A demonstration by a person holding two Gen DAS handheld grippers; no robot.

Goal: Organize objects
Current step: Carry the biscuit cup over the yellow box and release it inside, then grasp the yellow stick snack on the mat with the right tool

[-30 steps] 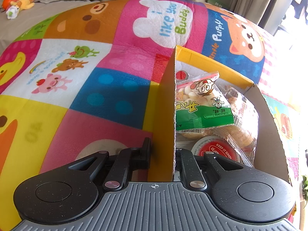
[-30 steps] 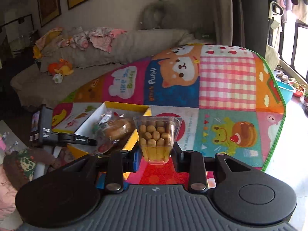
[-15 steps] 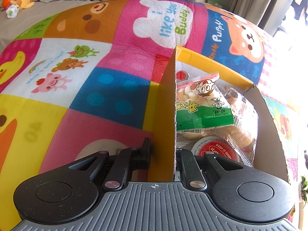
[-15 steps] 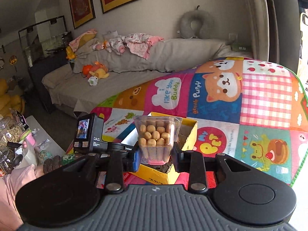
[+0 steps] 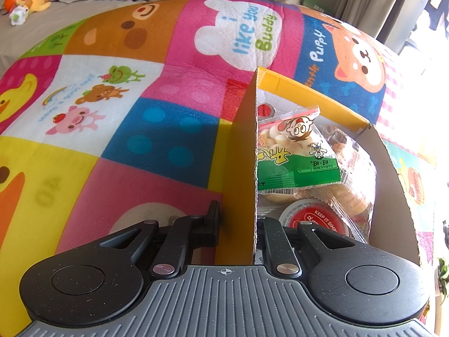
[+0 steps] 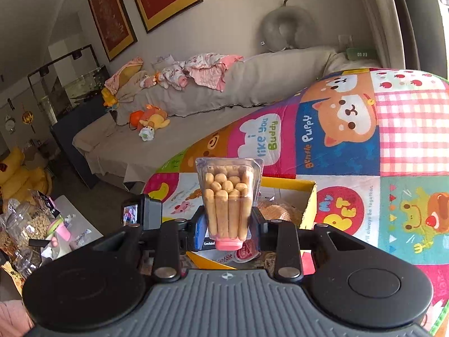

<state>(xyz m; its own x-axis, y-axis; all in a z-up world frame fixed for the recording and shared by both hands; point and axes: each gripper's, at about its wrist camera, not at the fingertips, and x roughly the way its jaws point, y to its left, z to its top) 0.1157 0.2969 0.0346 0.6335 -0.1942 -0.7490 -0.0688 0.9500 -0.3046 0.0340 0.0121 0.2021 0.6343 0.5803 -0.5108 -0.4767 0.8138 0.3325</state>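
So at this point my left gripper [image 5: 237, 221] had its jaws clamped on the near left wall of the yellow cardboard box [image 5: 241, 151], one jaw outside and one inside, pinning it down on the colourful cartoon play mat [image 5: 118, 129]. The box was already pretty stuffed: a green-and-clear bag of little round biscuits [image 5: 294, 154], some wrapped buns [image 5: 353, 174] behind it, and a round tub with a red-and-white lid [image 5: 314, 219] right by the inner jaw.

My right gripper [image 6: 228, 224] had its jaws squeezed onto the clear plastic cup of biscuit sticks with a pink base [image 6: 228, 199], held in the air above the near end of the box, pink end toward the camera.

My thinking for the drop: come down slowly over whatever gap was left, probably toward the far right side. I'd set the cup down low before letting go, not drop it, since that thin plastic could bounce off the bags. Left grip stays firm so the box doesn't skate.
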